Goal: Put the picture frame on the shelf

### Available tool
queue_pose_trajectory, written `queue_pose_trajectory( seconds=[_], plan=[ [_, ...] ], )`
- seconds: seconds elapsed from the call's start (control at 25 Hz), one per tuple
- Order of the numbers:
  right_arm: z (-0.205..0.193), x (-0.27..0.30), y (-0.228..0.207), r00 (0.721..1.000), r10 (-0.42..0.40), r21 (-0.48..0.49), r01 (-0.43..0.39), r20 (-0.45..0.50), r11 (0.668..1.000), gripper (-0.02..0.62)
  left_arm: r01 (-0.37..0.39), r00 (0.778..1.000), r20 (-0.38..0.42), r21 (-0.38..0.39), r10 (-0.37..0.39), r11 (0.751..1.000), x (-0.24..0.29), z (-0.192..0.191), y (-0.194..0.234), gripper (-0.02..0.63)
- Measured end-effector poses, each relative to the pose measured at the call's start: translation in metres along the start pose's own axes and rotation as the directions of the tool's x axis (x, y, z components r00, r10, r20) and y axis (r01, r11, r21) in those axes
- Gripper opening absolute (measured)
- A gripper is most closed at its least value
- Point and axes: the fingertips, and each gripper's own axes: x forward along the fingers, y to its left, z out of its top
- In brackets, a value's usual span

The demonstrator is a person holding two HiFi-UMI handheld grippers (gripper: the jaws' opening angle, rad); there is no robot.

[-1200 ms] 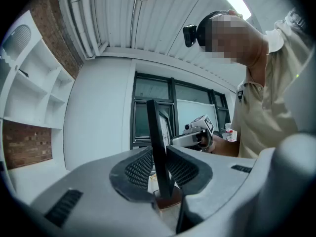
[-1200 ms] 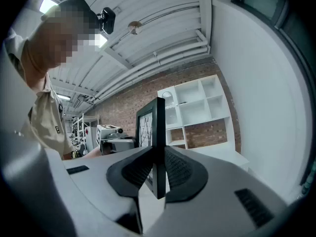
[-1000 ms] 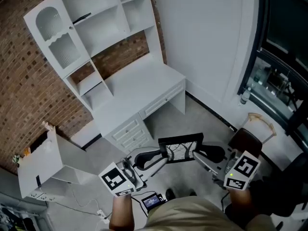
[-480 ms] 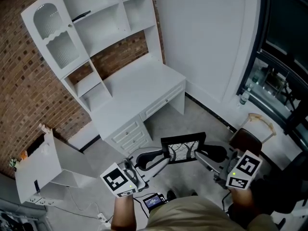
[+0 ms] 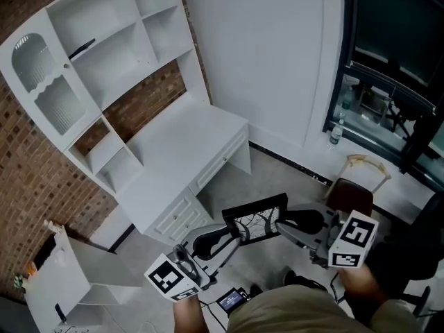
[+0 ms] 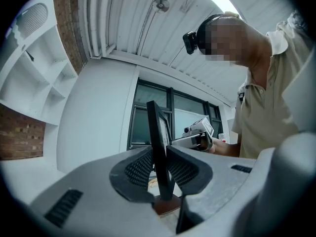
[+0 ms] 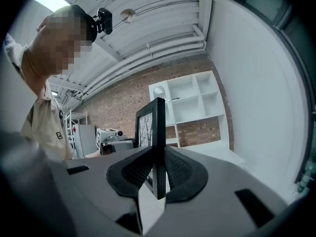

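Note:
A black picture frame [image 5: 254,222] with a branch drawing hangs between my two grippers, low in the head view. My left gripper [image 5: 232,234] is shut on its left edge and my right gripper [image 5: 283,226] is shut on its right edge. In the left gripper view the frame [image 6: 160,152] stands edge-on between the dark pads. In the right gripper view the frame [image 7: 155,142] is likewise clamped edge-on. The white shelf unit [image 5: 104,54] with open compartments stands on a white desk [image 5: 177,151] against the brick wall, well ahead and to the left; this shelf unit [image 7: 190,100] also shows beyond the right jaws.
A dark object [image 5: 82,47] lies in an upper compartment of the shelf. A white box [image 5: 59,283] sits on the floor at lower left. A wooden chair [image 5: 357,189] stands at right by the dark windows [image 5: 392,54]. A person's body is close behind the grippers.
The view has swung: the shelf and desk have slid left and down in the head view. Both grippers still hold the frame the same way.

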Motion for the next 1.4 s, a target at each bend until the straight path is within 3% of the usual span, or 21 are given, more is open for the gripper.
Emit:
queue_pose_trajectory(
  seconds=[0.36, 0.92, 1.4],
  plan=[
    [0.005, 0.016, -0.073, 1.0, -0.007, 0.032, 0.007, 0.006, 0.999, 0.072, 0.007, 1.0, -0.017, -0.027, -0.007, 1.0, 0.048, -0.006, 0.059, 0.082],
    [0.035, 0.028, -0.256, 0.989, 0.143, 0.035, -0.145, 0.048, 0.989, 0.072, -0.13, 0.989, -0.065, 0.0, 0.13, 0.992, 0.181, -0.016, 0.172, 0.082],
    [0.051, 0.069, -0.345, 0.977, 0.203, 0.067, -0.207, 0.064, 0.976, 0.072, -0.186, 0.976, -0.114, 0.016, 0.187, 0.982, 0.227, -0.015, 0.253, 0.083]
  ],
)
